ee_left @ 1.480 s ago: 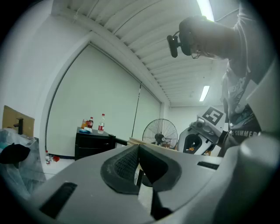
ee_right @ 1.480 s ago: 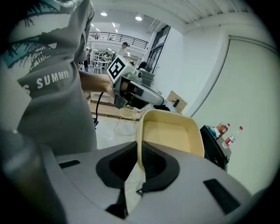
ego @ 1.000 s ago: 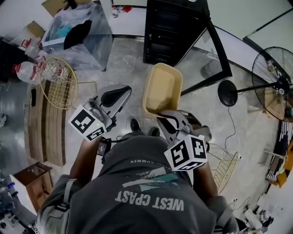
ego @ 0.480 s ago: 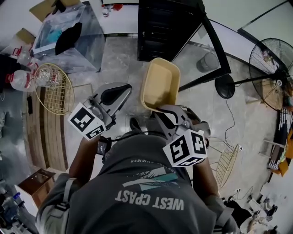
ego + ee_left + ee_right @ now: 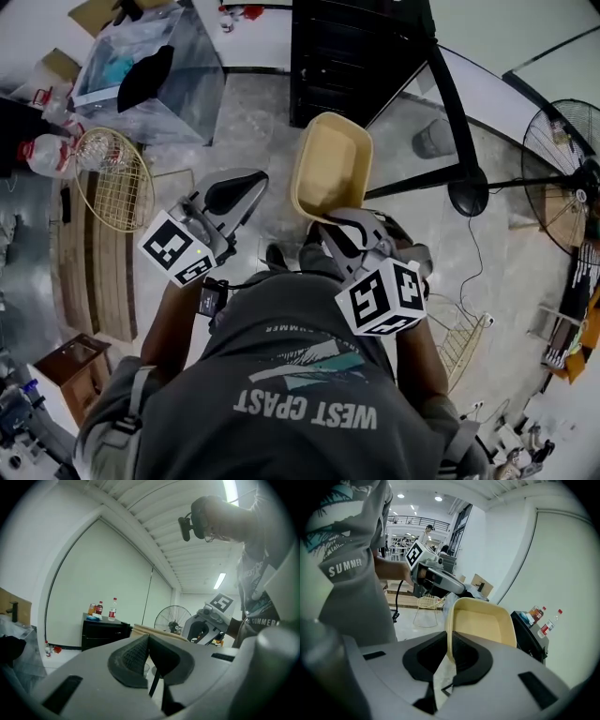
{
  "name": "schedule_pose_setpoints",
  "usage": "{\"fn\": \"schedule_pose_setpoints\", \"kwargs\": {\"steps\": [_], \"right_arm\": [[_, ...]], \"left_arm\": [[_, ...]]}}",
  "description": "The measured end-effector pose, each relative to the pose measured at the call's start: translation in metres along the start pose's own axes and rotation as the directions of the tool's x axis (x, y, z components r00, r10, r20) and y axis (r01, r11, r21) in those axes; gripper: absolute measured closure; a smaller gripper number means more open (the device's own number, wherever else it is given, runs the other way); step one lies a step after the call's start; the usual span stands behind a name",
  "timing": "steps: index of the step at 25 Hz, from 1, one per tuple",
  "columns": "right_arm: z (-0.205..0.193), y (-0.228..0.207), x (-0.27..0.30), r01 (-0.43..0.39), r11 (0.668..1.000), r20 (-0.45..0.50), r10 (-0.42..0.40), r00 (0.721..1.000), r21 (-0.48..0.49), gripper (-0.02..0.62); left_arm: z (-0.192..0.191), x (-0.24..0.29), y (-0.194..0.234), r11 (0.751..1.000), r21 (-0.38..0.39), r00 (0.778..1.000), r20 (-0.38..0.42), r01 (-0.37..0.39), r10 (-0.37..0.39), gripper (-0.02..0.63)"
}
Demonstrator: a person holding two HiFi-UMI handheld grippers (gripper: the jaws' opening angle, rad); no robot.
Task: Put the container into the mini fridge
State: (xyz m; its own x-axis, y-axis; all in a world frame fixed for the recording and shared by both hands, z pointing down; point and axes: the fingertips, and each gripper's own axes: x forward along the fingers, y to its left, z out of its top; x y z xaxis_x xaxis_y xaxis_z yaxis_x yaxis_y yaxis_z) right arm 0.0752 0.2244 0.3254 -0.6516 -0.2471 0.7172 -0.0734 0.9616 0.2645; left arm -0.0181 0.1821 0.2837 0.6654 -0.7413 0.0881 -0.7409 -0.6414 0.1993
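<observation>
While the person is standing over a pale stone floor (image 5: 248, 122), the right gripper (image 5: 326, 223) is pinching the near rim of the beige container (image 5: 333, 167), and the right gripper view is showing that thin rim (image 5: 449, 641) running straight down between the two dark pads, which are pressing on it from both sides. The container is hanging in the air in front of the person's chest, tilted, with its open hollow (image 5: 480, 623) facing up and toward the camera and its far end pointing at the black mini fridge (image 5: 349, 52). It is sitting near the fridge front but apart from it, not inside. The fridge's glass door (image 5: 441, 122) is standing swung open to the right in the head view. Bottles (image 5: 543, 616) are standing on the fridge top. The left gripper (image 5: 244, 186) is hovering just beside the container on its left, pointing level, and its jaws are lying closed together with nothing between the pads (image 5: 133, 656). A standing fan (image 5: 562, 159) is sitting well off to the right, and a wire basket chair (image 5: 117, 178) is lying on the floor to the left, below a clear plastic bin (image 5: 155, 70).
</observation>
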Motion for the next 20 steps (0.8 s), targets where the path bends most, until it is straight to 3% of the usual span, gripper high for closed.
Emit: {"fn": "schedule_pose_setpoints", "kwargs": {"steps": [20], "right_arm": [[-0.023,-0.099,0.03,-0.11,0.988,0.062,0.118,0.991,-0.111,0.546]], "left_arm": [[0.021,0.069,0.054,0.985,0.013,0.985,0.022,-0.173,0.172,0.589]]}}
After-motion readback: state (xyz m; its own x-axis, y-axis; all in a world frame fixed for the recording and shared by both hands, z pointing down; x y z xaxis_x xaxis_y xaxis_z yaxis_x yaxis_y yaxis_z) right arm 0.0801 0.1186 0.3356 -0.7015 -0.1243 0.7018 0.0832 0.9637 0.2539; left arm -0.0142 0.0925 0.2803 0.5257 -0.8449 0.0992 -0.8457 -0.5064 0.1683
